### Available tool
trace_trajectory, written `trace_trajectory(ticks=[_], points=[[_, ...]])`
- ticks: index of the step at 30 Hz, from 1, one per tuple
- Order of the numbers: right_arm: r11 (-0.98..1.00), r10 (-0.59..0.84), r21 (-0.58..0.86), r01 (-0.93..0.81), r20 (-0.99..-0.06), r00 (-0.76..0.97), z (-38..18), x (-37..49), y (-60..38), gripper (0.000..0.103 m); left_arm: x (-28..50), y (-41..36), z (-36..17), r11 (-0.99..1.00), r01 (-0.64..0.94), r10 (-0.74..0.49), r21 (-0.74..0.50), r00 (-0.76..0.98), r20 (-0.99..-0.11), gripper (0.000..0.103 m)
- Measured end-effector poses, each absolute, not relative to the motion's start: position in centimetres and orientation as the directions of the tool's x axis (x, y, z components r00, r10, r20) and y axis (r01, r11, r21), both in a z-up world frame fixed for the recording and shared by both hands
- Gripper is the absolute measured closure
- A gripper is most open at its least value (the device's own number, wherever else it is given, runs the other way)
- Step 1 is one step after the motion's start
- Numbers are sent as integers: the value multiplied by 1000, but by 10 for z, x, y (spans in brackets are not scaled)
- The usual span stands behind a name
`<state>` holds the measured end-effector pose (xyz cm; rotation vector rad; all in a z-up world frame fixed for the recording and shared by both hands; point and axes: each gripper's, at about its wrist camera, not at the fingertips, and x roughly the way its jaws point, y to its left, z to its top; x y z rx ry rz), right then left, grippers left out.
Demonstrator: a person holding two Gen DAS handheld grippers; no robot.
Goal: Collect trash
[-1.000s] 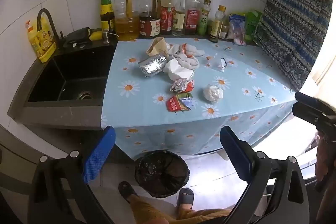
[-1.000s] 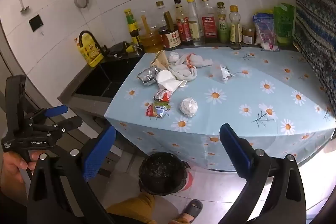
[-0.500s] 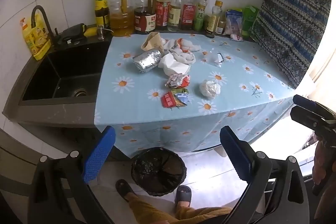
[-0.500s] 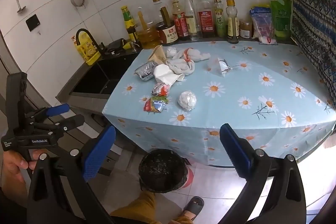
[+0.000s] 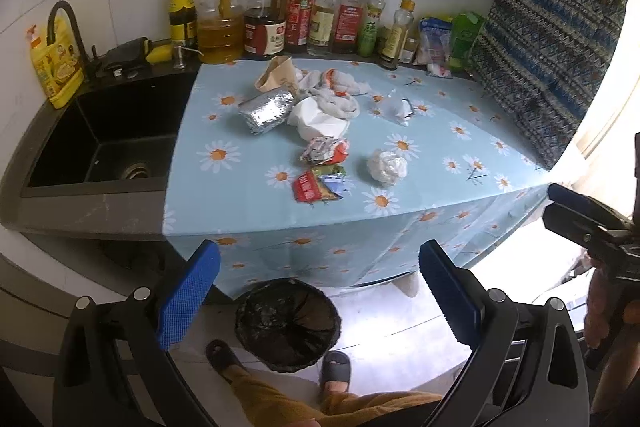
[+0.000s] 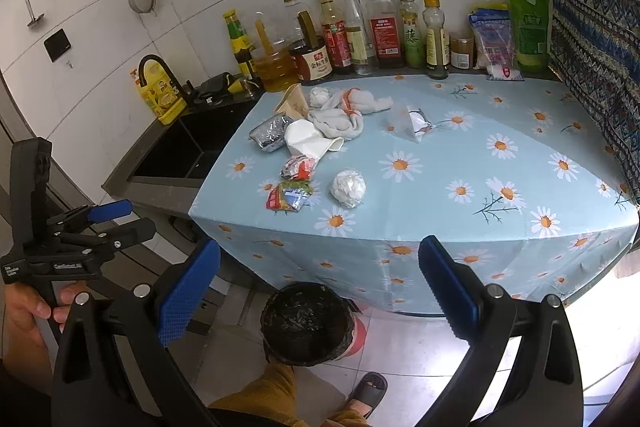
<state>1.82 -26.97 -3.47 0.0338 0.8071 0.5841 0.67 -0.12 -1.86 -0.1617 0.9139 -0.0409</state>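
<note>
Now both grippers have come a little closer to the table (image 5: pixel 248 211), so picking up can start soon. The left gripper (image 5: pixel 320 287) and right gripper (image 6: pixel 320 283) both have jaws wide apart, holding nothing. The trash (image 5: pixel 320 183) sits on the table, the bin (image 5: pixel 288 323) below.

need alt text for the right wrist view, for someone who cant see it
Crumpled trash sits on a daisy-print tablecloth: a white paper ball, colourful snack wrappers and a foil packet. The open right claw hangs above a black-lined trash bin on the floor. The left claw shows at far left.
</note>
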Motion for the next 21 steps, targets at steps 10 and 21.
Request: trace_trajectory(ticks=[10,21], points=[[841,503,244,-482,-681,532,-38,25,-265,5,8,-3,-23,988,-45,-92,-147,592,-801,6],[838,504,237,-492,-683,529,-39,21,-259,5,12,-7,-19,989,-34,-97,-145,589,-802,6]])
